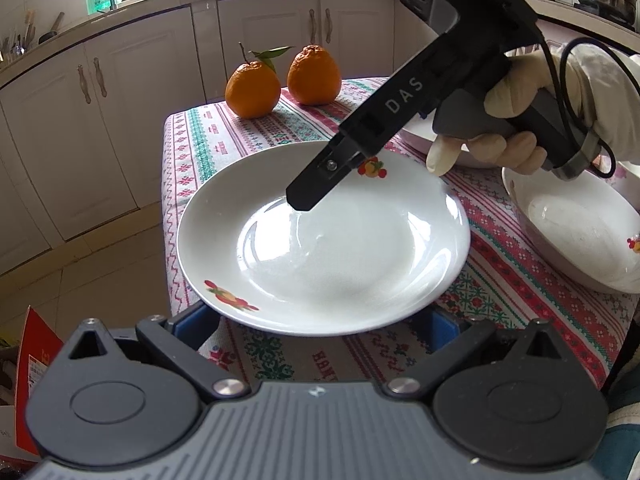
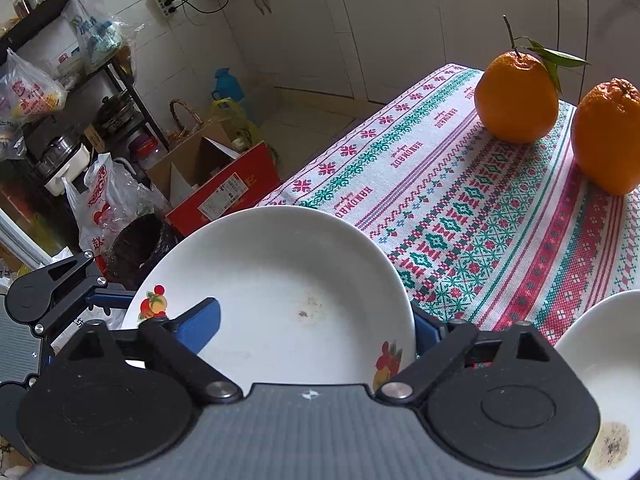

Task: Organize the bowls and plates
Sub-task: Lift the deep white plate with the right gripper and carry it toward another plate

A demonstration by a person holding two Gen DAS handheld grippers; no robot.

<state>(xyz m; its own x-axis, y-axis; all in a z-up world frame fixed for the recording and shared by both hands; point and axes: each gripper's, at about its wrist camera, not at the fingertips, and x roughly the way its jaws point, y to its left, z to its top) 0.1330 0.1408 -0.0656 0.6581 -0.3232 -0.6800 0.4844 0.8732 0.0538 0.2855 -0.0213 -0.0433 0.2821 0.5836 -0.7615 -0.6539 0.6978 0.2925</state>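
Observation:
A white plate with fruit decals (image 1: 328,240) lies at the near left corner of the patterned tablecloth (image 1: 248,128). My left gripper (image 1: 320,328) is open, its blue fingers (image 1: 196,326) mostly hidden under the plate's near rim. My right gripper (image 1: 300,200) reaches in from the upper right, with one finger tip over the plate's well. In the right wrist view the plate (image 2: 288,292) lies between the open blue fingers (image 2: 204,320) of my right gripper (image 2: 316,332). A white bowl (image 1: 580,232) sits to the right, and it also shows in the right wrist view (image 2: 600,380).
Two oranges (image 1: 254,90) (image 1: 314,76) stand at the table's far edge. Another white dish (image 1: 416,134) sits behind the gloved hand. Kitchen cabinets (image 1: 120,120) are beyond. A red cardboard box (image 2: 224,188) and bags lie on the floor to the left of the table.

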